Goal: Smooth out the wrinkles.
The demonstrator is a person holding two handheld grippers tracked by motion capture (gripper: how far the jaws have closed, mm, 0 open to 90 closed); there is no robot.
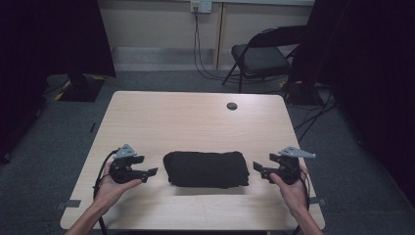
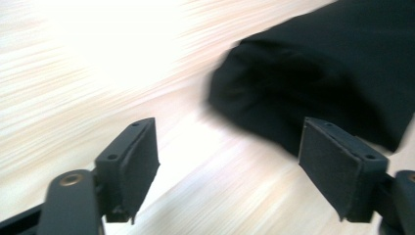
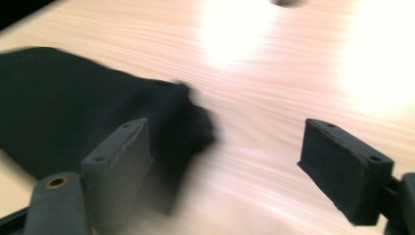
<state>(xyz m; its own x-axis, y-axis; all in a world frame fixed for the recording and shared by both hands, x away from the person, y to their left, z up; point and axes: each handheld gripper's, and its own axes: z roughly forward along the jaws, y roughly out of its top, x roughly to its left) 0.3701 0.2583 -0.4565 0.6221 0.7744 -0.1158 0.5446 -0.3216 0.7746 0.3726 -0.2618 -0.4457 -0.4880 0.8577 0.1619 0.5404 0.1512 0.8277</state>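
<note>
A folded black cloth (image 1: 206, 168) lies on the wooden table (image 1: 195, 117), near its front edge. My left gripper (image 1: 153, 172) is held a short way off the cloth's left end, jaws open with nothing between them. My right gripper (image 1: 256, 166) sits just off the cloth's right end, also open and empty. In the left gripper view the black cloth (image 2: 318, 78) is ahead and to the right of the open gripper (image 2: 230, 166). In the right gripper view the cloth (image 3: 83, 112) lies ahead on the left, beyond the open gripper (image 3: 225, 166).
A round cable hole (image 1: 232, 105) sits near the table's far edge. A dark folding chair (image 1: 262, 56) and floor cables stand beyond the table. Black curtains hang at both sides.
</note>
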